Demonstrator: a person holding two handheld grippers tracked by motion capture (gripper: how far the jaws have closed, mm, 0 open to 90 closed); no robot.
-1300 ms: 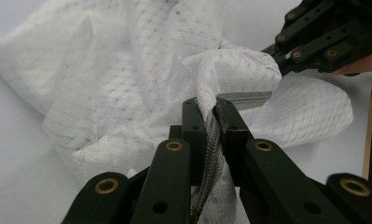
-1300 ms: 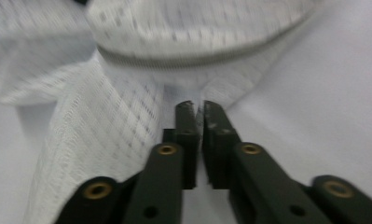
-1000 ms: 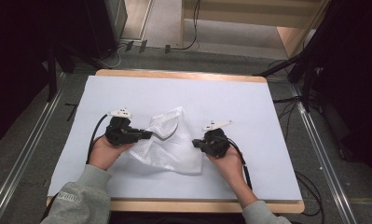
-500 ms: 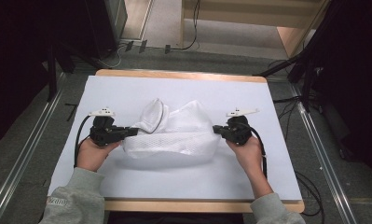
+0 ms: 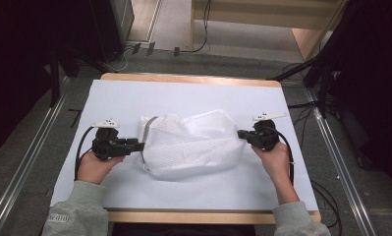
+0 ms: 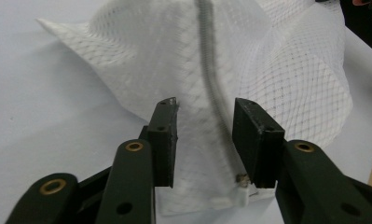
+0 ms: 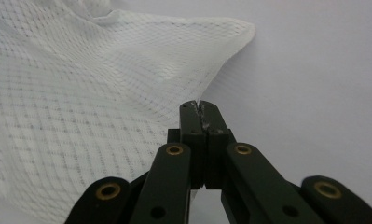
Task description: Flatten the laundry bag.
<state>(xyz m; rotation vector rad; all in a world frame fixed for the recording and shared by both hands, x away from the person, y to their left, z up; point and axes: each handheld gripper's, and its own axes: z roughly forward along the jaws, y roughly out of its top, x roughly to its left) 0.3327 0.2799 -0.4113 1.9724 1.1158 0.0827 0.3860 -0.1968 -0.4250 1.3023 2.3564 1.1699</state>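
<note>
Two grippers at the mesh bag (image 5: 191, 142) mid-bench: right gripper (image 7: 198, 108) pinches its edge; left gripper (image 6: 204, 128) gapes around the zip (image 6: 210, 79), probably released. Keep tension even, closing squarely.

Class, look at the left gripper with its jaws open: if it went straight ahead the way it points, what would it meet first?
The left gripper would most likely meet the white mesh bag first, near its grey zipper, which runs between the open jaws. How close the mesh already is cannot be told.
</note>
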